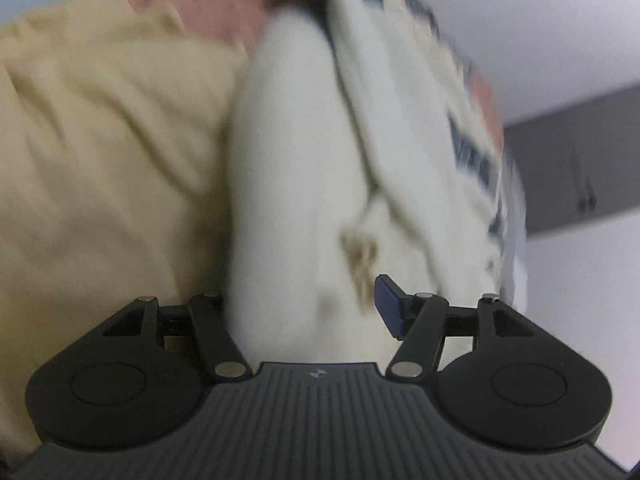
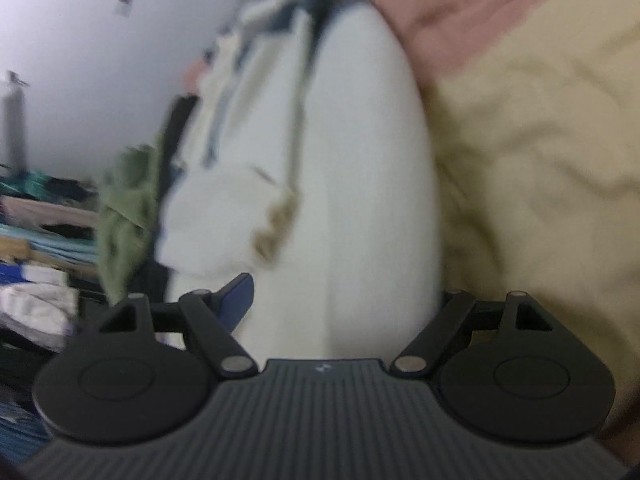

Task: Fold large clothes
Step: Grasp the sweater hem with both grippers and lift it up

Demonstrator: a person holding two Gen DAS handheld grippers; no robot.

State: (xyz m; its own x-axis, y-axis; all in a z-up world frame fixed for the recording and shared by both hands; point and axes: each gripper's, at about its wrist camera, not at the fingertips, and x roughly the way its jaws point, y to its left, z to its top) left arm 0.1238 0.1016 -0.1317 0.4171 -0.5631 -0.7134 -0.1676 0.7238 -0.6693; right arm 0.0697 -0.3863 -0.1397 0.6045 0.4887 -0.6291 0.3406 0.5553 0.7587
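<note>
Both of my hand-held grippers, left (image 1: 308, 308) and right (image 2: 340, 300), stand fairly wide with the cream hoodie (image 1: 296, 184) bunched between the jaws; through the blur I cannot tell whether the pads grip it. If they don't, the thick fold could slide off onto the yellow bedsheet (image 1: 104, 152) and fall open.

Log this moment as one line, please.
left claw: around white garment, grip unclear | right claw: around same garment, grip unclear | backdrop: yellow sheet | view: blurred

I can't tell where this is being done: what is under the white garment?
The white garment lies on a pale yellow sheet, with a pink cloth at its far end. What lies directly beneath the garment, and under the sheet, is covered.
</note>
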